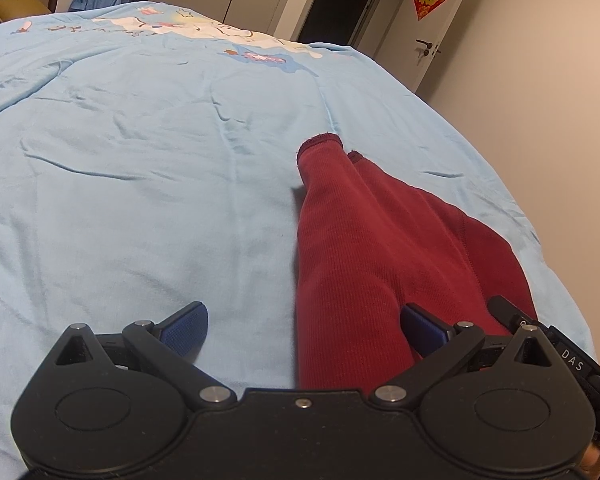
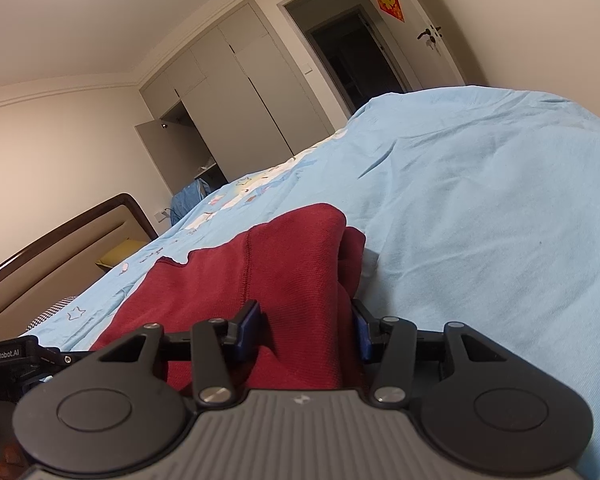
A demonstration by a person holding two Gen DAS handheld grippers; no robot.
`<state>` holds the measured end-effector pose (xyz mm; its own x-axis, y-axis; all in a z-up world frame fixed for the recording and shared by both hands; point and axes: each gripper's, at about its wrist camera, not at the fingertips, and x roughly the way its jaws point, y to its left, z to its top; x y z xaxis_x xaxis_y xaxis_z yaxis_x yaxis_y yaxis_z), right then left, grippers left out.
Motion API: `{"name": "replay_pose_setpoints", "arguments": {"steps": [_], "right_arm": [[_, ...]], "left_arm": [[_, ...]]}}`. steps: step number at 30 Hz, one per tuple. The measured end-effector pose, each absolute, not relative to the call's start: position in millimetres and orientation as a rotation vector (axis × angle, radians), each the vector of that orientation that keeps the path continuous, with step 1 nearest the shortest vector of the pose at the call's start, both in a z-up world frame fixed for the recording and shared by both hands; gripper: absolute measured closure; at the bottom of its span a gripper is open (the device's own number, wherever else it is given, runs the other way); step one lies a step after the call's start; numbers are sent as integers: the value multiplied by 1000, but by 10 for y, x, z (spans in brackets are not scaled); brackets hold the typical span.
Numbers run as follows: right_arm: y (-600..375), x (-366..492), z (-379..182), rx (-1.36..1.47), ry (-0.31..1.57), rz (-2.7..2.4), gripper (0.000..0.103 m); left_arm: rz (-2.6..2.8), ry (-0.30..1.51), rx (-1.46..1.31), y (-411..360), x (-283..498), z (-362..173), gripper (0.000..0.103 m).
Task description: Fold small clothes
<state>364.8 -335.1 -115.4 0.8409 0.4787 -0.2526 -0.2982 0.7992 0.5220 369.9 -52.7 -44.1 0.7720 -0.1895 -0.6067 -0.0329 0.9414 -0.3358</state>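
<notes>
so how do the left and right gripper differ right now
The left gripper is spread wide, with only its right finger over the red garment and its other finger over the blue bedsheet. The right gripper is narrower, with a raised fold of the garment between its fingers; whether it is fully clamped is unclear. The left has a black body, the right a grey ribbed one. Both have blue pads and sit at the garment's near end.

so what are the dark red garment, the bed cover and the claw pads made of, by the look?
Dark red knit garment: looks like ribbed cotton-type jersey, matte, with fine ribs and a stitched seam. Light blue printed bed cover: thin woven fabric, probably cotton, matte and creased. Blue claw pads: likely rubber or textured plastic, with a dotted grip surface; black plastic-looking arms.
</notes>
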Motion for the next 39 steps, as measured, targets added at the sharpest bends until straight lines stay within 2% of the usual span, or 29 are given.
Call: {"name": "replay_pose_setpoints", "arguments": {"steps": [4, 7, 10, 12, 13, 17, 20, 29, 39], "right_arm": [[-3356, 3636, -1154, 483, 381, 429, 55], [-3335, 3609, -1137, 466, 375, 421, 58], [-3269, 3562, -1090, 420, 363, 406, 66], [-3206, 3529, -1046, 376, 357, 396, 71], [-3170, 3518, -1019, 355, 353, 391, 74], [-3055, 3444, -864, 272, 335, 375, 81], [-2959, 3380, -727, 197, 308, 379, 82], [-2450, 3541, -340, 106, 223, 465, 82], [-1283, 4520, 4, -38, 235, 622, 82]], "left_arm": [[-71, 679, -311, -578, 3684, -411, 1], [-93, 675, -311, -615, 3678, -387, 10], [-134, 676, -318, -639, 3671, -383, 23], [-166, 680, -341, -633, 3676, -388, 40], [-185, 681, -357, -625, 3678, -390, 45], [-200, 637, -313, -661, 3614, -312, 61], [-225, 599, -271, -653, 3582, -214, 68], [-164, 453, -144, -326, 3614, 249, 70], [56, 418, -125, 425, 4054, 495, 70]]}}
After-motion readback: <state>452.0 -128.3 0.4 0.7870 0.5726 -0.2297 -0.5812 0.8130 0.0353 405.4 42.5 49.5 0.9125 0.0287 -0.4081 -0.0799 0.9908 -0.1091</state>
